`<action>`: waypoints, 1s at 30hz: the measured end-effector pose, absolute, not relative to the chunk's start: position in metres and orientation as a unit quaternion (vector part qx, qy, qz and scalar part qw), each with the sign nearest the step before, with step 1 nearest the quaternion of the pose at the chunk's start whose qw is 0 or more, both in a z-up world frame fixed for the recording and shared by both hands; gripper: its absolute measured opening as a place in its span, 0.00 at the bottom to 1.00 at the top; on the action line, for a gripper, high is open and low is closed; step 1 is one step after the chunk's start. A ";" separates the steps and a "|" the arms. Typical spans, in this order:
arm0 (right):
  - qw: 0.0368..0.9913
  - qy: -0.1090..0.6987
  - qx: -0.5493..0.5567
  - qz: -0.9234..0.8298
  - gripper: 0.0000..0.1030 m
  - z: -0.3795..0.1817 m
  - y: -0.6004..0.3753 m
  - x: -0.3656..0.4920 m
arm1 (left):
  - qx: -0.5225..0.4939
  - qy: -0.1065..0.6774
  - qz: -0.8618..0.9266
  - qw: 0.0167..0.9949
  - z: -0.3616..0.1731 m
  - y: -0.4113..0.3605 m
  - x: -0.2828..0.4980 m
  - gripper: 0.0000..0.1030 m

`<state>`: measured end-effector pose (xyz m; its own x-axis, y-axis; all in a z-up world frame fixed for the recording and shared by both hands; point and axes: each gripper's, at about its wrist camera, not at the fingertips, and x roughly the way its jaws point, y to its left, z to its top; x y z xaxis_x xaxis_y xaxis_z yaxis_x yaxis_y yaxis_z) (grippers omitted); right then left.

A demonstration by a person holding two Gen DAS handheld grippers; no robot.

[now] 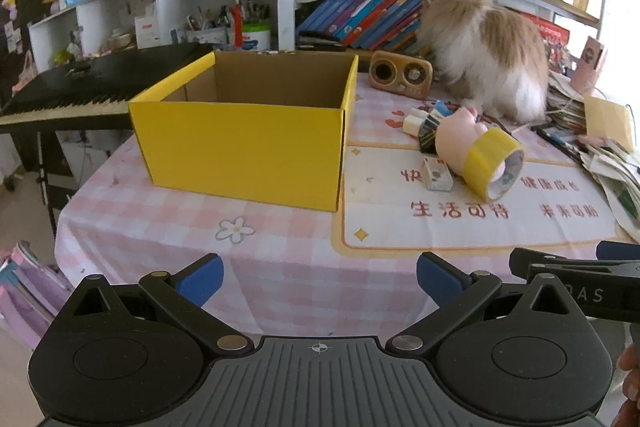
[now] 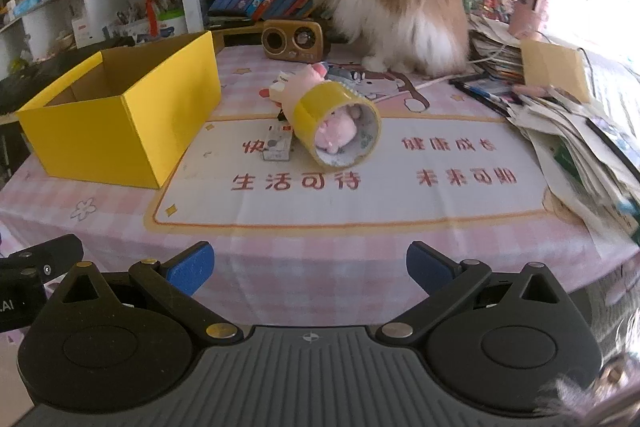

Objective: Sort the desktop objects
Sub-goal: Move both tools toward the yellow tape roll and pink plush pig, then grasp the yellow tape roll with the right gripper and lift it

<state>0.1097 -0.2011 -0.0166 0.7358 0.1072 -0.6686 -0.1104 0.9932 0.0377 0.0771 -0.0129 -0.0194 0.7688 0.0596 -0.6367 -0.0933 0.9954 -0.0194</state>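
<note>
An open yellow cardboard box (image 1: pixel 244 151) (image 2: pixel 120 119) stands empty on the left of the table. To its right lies a yellow tape roll (image 1: pixel 494 163) (image 2: pixel 336 125) on its side with a pink pig toy (image 1: pixel 460 131) (image 2: pixel 304 79) partly inside it. A small white card box (image 1: pixel 437 175) (image 2: pixel 277 145) lies beside them, with other small items behind. My left gripper (image 1: pixel 318 279) is open and empty at the near table edge. My right gripper (image 2: pixel 310 267) is open and empty, also at the near edge.
A fluffy orange-and-white cat (image 1: pixel 488 51) (image 2: pixel 396 7) sits at the back of the table beside a brown retro speaker (image 1: pixel 400 71) (image 2: pixel 294 39). Piles of papers (image 2: pixel 580 143) crowd the right side. A keyboard piano (image 1: pixel 80 91) stands left of the table. Bookshelves stand behind.
</note>
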 end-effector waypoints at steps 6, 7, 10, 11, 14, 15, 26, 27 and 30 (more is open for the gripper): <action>0.929 0.362 -0.013 0.082 1.00 -0.018 -0.214 0.144 | -0.033 0.341 0.057 0.938 -0.023 -0.030 0.100 1.00; 0.928 0.362 -0.014 0.086 1.00 -0.018 -0.216 0.150 | -0.033 0.342 0.060 0.937 -0.022 -0.033 0.104 1.00; 0.928 0.360 -0.013 0.098 1.00 -0.017 -0.222 0.167 | -0.034 0.339 0.071 0.937 -0.020 -0.040 0.112 1.00; 0.928 0.358 -0.014 0.105 1.00 -0.016 -0.223 0.172 | -0.036 0.338 0.075 0.938 -0.019 -0.042 0.114 1.00; 0.926 0.353 -0.020 0.130 1.00 -0.017 -0.226 0.186 | -0.042 0.342 0.084 0.935 -0.020 -0.049 0.123 1.00; 0.926 0.351 -0.023 0.138 1.00 -0.017 -0.228 0.190 | -0.042 0.346 0.087 0.933 -0.021 -0.052 0.126 1.00; 0.923 0.348 -0.049 0.158 1.00 -0.038 -0.249 0.245 | -0.030 0.362 0.112 0.925 -0.025 -0.081 0.140 1.00; 0.923 0.348 -0.049 0.158 1.00 -0.038 -0.249 0.245 | -0.029 0.363 0.115 0.924 -0.025 -0.082 0.141 1.00; 0.918 0.351 -0.054 0.178 1.00 -0.050 -0.250 0.259 | -0.026 0.365 0.124 0.922 -0.024 -0.087 0.142 1.00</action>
